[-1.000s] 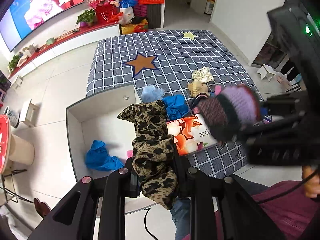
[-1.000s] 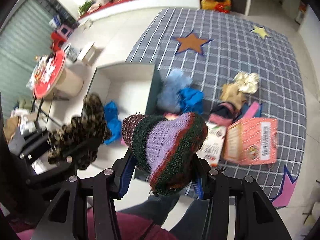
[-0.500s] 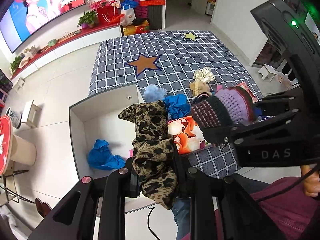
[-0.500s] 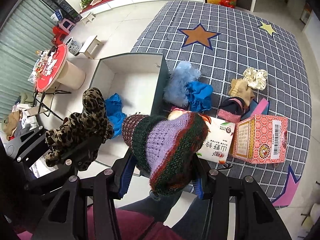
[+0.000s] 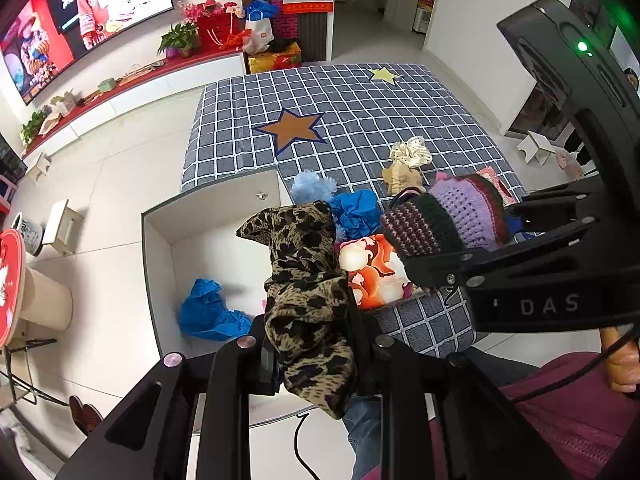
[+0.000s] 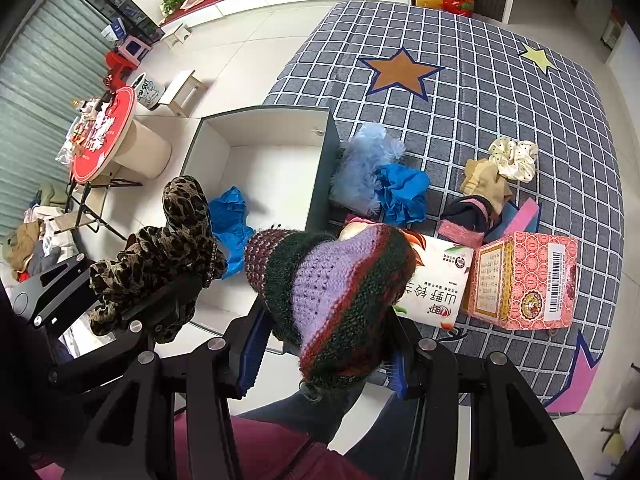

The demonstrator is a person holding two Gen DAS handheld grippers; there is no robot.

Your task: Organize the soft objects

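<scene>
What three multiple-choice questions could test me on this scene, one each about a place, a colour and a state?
1. Where does the blue cloth lie?
A. In the white box
B. On the star
C. On the red round table

2. What colour is the big star on the checked rug?
A. Green
B. Orange-brown
C. White

3. What is the left gripper doing?
A. Hanging empty
B. Clamped on the leopard-print cloth
C. Holding a pink carton

Answers: 1 A, the cloth sits on the box floor. 2 B, it is orange-brown with a dark outline. 3 B, the cloth is pinched between its fingers.
</scene>
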